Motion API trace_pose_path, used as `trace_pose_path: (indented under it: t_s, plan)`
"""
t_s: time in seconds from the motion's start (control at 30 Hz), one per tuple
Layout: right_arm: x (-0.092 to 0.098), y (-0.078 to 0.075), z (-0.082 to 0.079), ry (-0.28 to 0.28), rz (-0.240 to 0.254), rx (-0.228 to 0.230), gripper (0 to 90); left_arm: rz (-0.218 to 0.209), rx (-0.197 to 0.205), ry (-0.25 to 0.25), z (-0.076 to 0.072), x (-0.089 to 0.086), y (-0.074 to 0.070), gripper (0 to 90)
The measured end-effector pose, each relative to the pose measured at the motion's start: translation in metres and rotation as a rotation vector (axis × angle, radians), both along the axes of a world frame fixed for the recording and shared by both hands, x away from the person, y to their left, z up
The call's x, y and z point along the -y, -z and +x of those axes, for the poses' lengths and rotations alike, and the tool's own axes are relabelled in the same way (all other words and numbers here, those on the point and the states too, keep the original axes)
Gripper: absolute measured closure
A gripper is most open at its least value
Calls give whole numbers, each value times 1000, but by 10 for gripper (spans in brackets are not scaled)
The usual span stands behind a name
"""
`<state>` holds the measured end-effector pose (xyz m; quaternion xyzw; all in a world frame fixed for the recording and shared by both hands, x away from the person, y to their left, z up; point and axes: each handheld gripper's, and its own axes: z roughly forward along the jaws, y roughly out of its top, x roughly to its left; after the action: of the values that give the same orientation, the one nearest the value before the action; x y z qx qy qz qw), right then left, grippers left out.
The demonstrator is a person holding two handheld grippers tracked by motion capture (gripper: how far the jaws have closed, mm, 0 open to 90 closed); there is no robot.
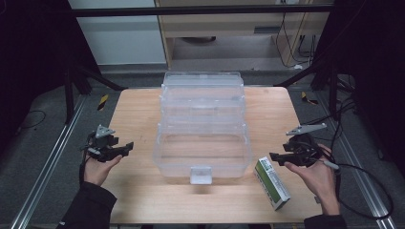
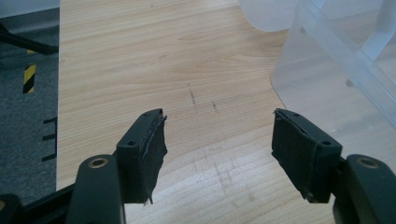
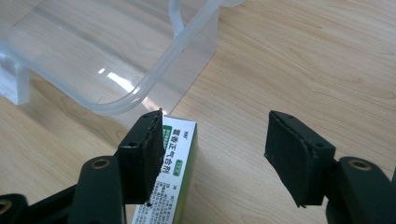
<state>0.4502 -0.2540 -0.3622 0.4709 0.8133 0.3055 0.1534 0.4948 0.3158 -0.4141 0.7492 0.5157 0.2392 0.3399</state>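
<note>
Box (image 1: 271, 182), the little green and white carton, is lying flat on the table (image 1: 138, 109) near the right front corner, just right of the clear bin (image 1: 202, 164) and close to its near right corner. Bin looks like a stacked tiered organiser, open, with nothing inside that I can make out.

Right gripper (image 1: 276, 156) hangs just above the box's far end, jaws spread and nothing between them. In the right gripper view the box (image 3: 169, 175) sits mostly behind the left jaw rather than in the gap, so it isn't lined up for a pinch. Left gripper (image 1: 128, 146) is over on the left side, well apart from the bin, jaws wide and bare wood between them in its own view.

What I'd worry about from here:
- Closing as it stands would probably just clip the box's edge or shove it sideways, since it's off centre in the jaws.
- The box is long and light, so grabbing one end could let the other end droop or twist out.
- It's right next to the bin wall (image 3: 187, 56); a jaw coming down on that side could catch the rim and nudge the whole bin.
- Thin card might crush if squeezed hard.
</note>
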Motion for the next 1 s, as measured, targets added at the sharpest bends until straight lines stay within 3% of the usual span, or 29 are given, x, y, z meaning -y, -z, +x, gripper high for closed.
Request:
trace_pose_path:
  t_s: [0.4,0.6,0.73,1.0]
  plan:
    - [-12,-5,-3,-8,-5,-34,331,-1,-6,-6,2,-2,1,336]
    - [-22,-7,-5,-20,-54,-79,309,19,-21,-11,4,-1,5,334]
    - [-25,-10,-11,-28,-70,-96,302,16,-14,-3,3,2,4,332]
    - [-27,-6,-14,-35,-93,-141,299,49,-45,1,6,4,14,327]
